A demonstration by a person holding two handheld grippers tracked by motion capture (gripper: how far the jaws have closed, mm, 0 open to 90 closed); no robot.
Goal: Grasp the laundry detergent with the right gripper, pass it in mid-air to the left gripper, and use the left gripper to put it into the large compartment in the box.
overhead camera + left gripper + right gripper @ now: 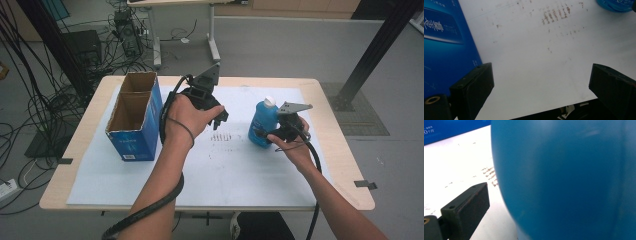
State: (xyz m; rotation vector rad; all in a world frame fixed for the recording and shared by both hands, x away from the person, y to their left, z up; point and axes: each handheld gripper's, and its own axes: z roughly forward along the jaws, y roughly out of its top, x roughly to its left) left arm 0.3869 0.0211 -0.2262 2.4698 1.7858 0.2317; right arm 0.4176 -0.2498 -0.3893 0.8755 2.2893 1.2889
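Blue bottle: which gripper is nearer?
Right. The right gripper is up against the blue bottle, jaws around its side. The left gripper hangs apart over the white sheet, beside the box.

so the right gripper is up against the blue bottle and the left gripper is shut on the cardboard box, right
Not quite. The left gripper is open over the white mat, holding nothing; the left gripper view shows the cardboard box beside it. The right gripper is indeed at the blue bottle.

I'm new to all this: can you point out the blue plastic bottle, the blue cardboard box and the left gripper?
Blue plastic bottle (262, 125): high view, its body.
Blue cardboard box (136, 142): high view, near side wall.
Left gripper (219, 118): high view, between its jaw tips.
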